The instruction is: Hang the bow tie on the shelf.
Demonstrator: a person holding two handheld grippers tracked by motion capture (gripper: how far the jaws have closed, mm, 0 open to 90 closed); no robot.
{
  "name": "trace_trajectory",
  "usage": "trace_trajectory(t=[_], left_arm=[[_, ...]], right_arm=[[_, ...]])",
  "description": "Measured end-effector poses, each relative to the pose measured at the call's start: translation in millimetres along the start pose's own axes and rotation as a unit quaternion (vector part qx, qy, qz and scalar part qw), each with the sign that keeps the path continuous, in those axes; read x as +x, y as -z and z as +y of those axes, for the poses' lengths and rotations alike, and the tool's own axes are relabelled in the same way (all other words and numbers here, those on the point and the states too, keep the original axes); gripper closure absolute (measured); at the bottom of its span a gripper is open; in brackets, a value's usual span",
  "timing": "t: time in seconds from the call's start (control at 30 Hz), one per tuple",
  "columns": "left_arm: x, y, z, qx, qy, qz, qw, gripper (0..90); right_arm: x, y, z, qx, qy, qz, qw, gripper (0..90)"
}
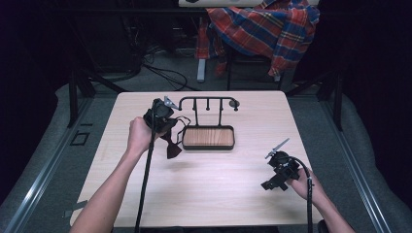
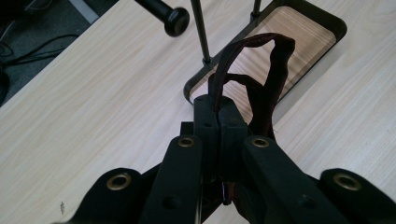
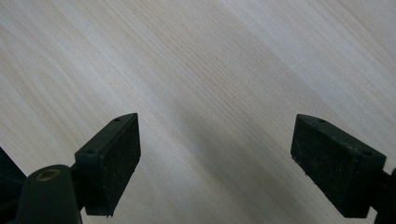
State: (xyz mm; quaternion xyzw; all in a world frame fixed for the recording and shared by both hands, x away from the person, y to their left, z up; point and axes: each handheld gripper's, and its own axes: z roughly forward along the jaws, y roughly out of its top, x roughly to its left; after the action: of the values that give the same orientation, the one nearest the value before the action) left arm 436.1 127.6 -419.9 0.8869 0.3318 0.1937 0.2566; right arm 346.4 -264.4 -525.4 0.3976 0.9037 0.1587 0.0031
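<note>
Now, left gripper [image 2: 218, 109]: jaws clamped on dark bow tie [image 1: 171, 143]; long axis hanging toward 6 o'clock, beside stand tray [image 1: 209, 145]
Right gripper [image 3: 215, 163]: jaws spread wide over table [image 3: 210, 70]

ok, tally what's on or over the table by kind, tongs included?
Tongs: 2 — left tongs, right tongs
Dark strap: 1, pinched in the left tongs
Black rack with wooden tray: 1
Total: 4

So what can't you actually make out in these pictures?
- Dark fabric strap, left gripper view: its lower end is hidden behind the left hand-held gripper.
- Same strap, high view: too small and dark to identify.
- Black metal rack with wooden tray, left gripper view: cut off by the top edge.
</note>
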Motion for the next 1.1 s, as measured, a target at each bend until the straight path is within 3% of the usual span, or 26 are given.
trace_trajectory(t=[0.37, 0.8, 1.1], left_arm=[[8.9, 6.4, 12.7, -0.012, 0.004, 0.013, 0.9998, 89.0], [13.0, 17.9, 25.1, -0.029, 0.003, 0.015, 0.9995, 89.0], [22.9, 15.3, 34.1, -0.032, 0.009, 0.035, 0.9988, 89.0]], right_arm=[[-0.8, 1.5, 0.7, 0.011, 0.010, 0.004, 0.9999, 15.8], [-0.1, 0.5, -0.1, 0.003, 0.003, 0.002, 1.0000, 15.8], [-0.4, 1.4, 0.4, 0.010, 0.006, 0.002, 0.9999, 15.8]])
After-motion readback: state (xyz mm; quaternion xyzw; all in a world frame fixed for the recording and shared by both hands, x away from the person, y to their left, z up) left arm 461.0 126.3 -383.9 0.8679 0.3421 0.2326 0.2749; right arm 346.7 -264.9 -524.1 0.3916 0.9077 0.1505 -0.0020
